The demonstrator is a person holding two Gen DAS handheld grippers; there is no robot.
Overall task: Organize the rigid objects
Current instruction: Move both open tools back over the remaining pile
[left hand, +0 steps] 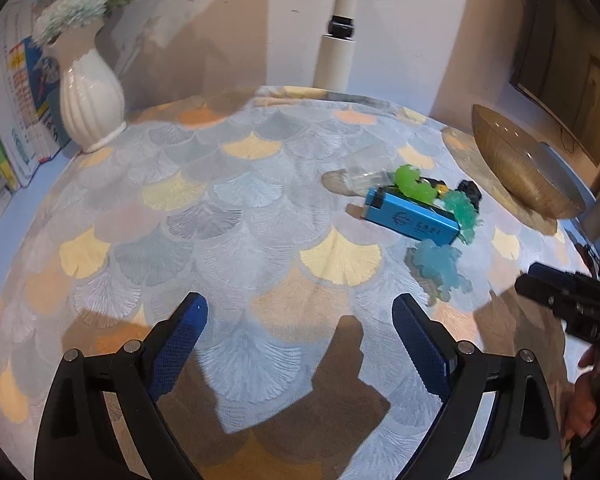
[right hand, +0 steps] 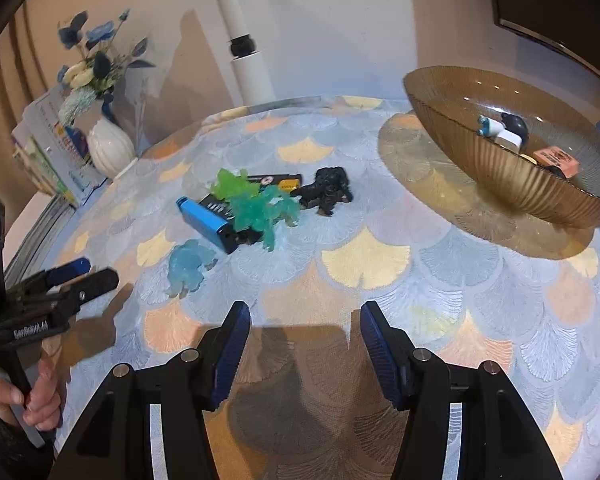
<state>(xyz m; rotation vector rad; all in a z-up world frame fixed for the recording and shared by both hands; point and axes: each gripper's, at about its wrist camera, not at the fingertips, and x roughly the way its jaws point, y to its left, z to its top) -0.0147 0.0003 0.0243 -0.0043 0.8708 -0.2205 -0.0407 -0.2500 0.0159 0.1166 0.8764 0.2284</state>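
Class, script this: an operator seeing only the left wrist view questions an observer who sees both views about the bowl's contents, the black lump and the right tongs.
Operator: What's inside the bowl?
Observer: A white-and-black figure and an orange block.
Operator: The black lump?
Observer: A small black toy figure.
Operator: The right tongs?
Observer: Open, nothing between them.
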